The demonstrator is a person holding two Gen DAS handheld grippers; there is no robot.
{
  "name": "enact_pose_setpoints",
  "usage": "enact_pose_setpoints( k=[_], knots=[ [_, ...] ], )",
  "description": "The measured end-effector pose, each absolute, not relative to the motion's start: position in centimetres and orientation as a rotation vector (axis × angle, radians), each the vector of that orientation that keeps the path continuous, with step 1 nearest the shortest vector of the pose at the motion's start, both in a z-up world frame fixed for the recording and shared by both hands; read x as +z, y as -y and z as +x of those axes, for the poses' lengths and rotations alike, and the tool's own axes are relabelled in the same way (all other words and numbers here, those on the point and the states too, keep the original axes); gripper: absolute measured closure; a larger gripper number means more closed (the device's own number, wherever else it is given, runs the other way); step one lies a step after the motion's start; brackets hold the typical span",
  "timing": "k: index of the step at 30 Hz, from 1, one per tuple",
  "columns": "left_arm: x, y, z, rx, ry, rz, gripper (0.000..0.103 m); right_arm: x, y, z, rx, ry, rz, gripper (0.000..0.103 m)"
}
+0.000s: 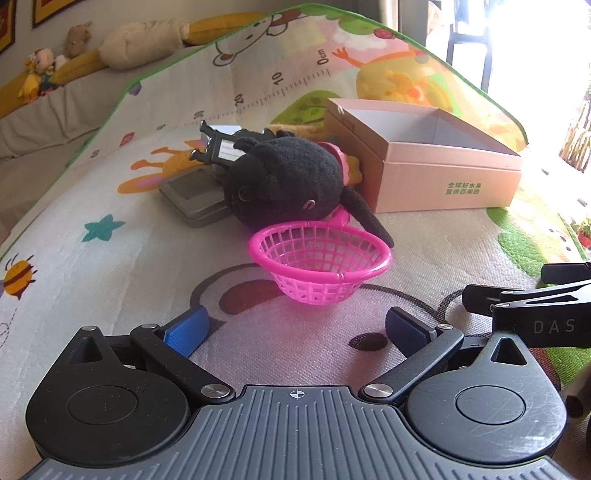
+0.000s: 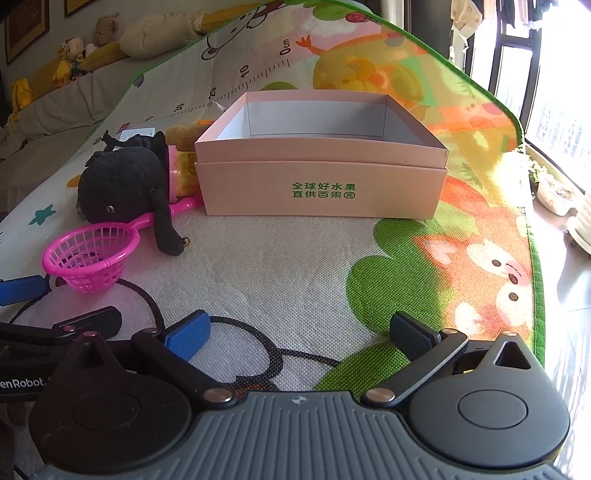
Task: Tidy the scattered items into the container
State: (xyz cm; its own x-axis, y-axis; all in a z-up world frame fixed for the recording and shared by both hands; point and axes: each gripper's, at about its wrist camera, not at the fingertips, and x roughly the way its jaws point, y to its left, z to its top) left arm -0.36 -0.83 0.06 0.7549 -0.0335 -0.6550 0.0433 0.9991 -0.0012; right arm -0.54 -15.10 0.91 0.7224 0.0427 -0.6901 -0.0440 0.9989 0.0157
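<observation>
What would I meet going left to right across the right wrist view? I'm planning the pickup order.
Pink toy net → black plush toy → pink cardboard box with green print. The yellow item between plush and box overlaps both, so it is left out.

Floor covered by cartoon play mat [image 2: 295,258] with green border and a printed centimetre ruler. Far side: grey sofa [image 1: 44,110] carrying yellow cushions and plush toys [image 1: 40,66]; framed pictures [image 2: 26,29] on wall above. Strong daylight from dark-framed window [image 2: 524,55] at right, overexposed.
</observation>
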Motion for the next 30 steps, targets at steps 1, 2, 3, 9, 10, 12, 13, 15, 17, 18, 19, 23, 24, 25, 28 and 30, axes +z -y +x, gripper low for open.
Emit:
enact_pose_setpoints(
  k=[1,2,3,9,10,12,13,15,17,18,19,23,24,25,28,30],
  knots=[
    [0.1,0.7,-0.4,-0.046,-0.715,0.011,0.0,0.9,15.0,-0.8,0.031,-0.758,0.005,0.0],
    [0.2,0.6,-0.4,-0.051,-0.715,0.006,0.0,0.8,14.9,-1.0,0.024,-0.754,0.005,0.0],
    [0.3,0.5,-0.4,-0.055,-0.713,-0.001,0.0,0.9,15.0,-1.1,0.028,-0.759,0.001,0.0],
    [1.6,-2.5,-2.1,-0.001,-0.675,-0.079,0.0,1.5,15.4,-0.9,0.151,-0.809,-0.05,0.0],
    [2.0,-3.2,-2.5,0.011,-0.664,-0.082,0.0,1.7,15.2,-0.8,0.188,-0.814,-0.058,0.0],
    [2.3,-4.2,-3.1,0.029,-0.655,-0.076,0.0,2.6,14.8,-1.0,0.241,-0.756,-0.067,0.0],
    [2.4,-4.5,-3.3,0.039,-0.659,-0.067,0.0,3.2,14.4,-1.1,0.253,-0.709,-0.083,0.0],
    [2.3,-4.8,-3.5,0.055,-0.673,-0.054,0.0,4.7,13.2,-1.3,0.304,-0.613,-0.13,0.0],
    [2.0,-4.7,-3.4,0.055,-0.691,-0.053,0.0,5.7,12.0,-1.0,0.361,-0.564,-0.16,0.006],
    [1.9,-4.6,-3.4,0.055,-0.697,-0.054,0.0,6.1,11.2,-0.6,0.39,-0.56,-0.165,0.024],
    [1.7,-4.5,-3.4,0.059,-0.702,-0.053,0.0,6.4,10.4,0.0,0.414,-0.571,-0.166,0.043],
    [1.5,-4.5,-3.3,0.065,-0.71,-0.046,0.0,6.8,7.2,2.3,0.485,-0.601,-0.142,0.041],
    [1.6,-4.5,-3.4,0.065,-0.71,-0.044,0.0,6.8,6.5,2.8,0.486,-0.595,-0.137,0.024],
    [1.6,-4.6,-3.5,0.065,-0.711,-0.04,0.0,6.7,6.0,3.3,0.478,-0.583,-0.124,0.015],
    [1.7,-4.7,-3.5,0.07,-0.717,-0.034,0.0,6.3,4.4,5.1,0.481,-0.581,-0.122,0.014],
    [1.7,-4.6,-3.6,0.069,-0.719,-0.033,0.0,5.8,3.1,6.3,0.484,-0.602,-0.146,0.013]
  ],
)
